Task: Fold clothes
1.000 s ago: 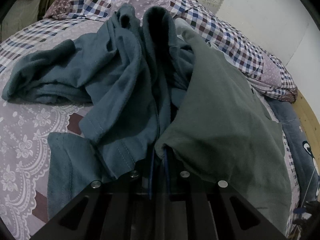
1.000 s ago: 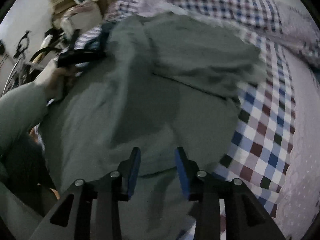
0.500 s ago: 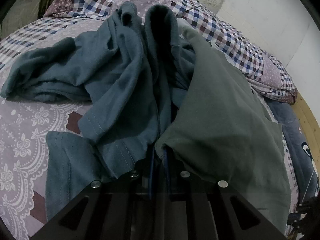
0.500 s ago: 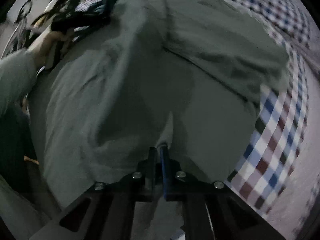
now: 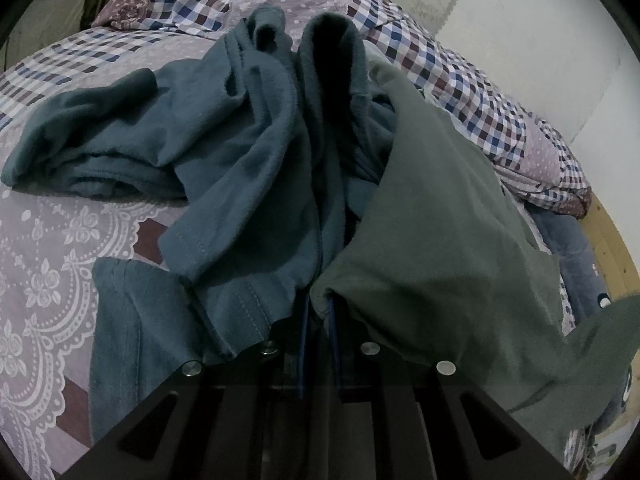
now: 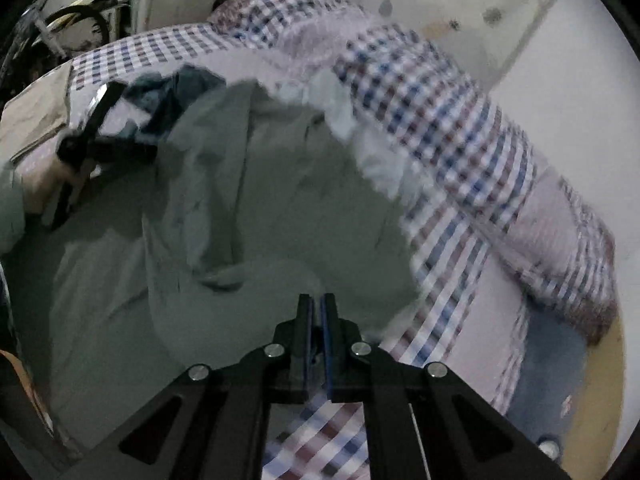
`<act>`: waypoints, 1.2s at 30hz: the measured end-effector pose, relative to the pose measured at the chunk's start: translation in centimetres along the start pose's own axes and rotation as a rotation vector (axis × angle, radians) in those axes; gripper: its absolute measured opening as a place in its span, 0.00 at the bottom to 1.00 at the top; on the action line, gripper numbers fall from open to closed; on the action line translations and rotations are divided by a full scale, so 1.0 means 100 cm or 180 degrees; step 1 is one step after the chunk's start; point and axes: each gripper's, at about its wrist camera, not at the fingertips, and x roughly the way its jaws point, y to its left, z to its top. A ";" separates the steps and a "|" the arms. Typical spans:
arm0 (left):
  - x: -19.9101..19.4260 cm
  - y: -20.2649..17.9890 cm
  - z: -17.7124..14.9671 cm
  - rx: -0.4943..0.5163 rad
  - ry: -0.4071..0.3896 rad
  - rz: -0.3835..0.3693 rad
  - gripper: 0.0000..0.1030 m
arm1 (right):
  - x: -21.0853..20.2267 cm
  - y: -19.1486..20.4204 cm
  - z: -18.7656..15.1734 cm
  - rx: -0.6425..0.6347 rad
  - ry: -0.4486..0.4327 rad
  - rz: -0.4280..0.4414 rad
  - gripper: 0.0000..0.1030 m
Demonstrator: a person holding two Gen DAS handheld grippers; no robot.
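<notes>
- Grey-green soft cotton garment [image 5: 432, 216] lies draped over the bed, filling the 3 to 5 o'clock part of the left wrist view; a hemmed corner of it is pinched between the blue pads of the left gripper [image 5: 319, 312], jaws clenched on the cloth.
- Teal fleece garment [image 5: 224, 148] lies crumpled from 9 to 12 o'clock of the same view, touching and partly under the grey-green one; one sleeve reaches toward 9 o'clock, a hem lies beside the left finger.
- Lilac bedsheet with white lace print [image 5: 44, 264] is exposed at 7 to 9 o'clock.
- Checked purple, blue and white quilt [image 5: 452, 72] is bunched at 12 to 2 o'clock against a pale wall [image 5: 532, 40].
- Right gripper [image 6: 318, 312]: jaws nearly together, only a narrow slit between the blue pads. The garment's edge meets the fingertips; the blurred frame does not show whether cloth is caught, cannot tell.
- In the right wrist view the grey-green garment [image 6: 260, 220] spreads from centre to 9 o'clock; the left gripper [image 6: 100, 144] shows as a dark frame at 10 o'clock, at its far edge.
</notes>
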 end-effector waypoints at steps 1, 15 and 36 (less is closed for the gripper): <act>0.000 0.000 0.000 -0.0008 -0.0006 -0.0002 0.09 | -0.006 0.000 0.009 -0.0077 -0.0075 -0.0061 0.02; -0.019 0.015 -0.003 -0.0350 -0.0372 0.0008 0.08 | 0.097 -0.034 0.026 0.0185 0.0323 -0.0191 0.03; -0.021 0.029 -0.007 -0.0446 -0.0347 -0.0134 0.08 | 0.165 -0.027 0.121 0.1117 -0.0053 0.1586 0.50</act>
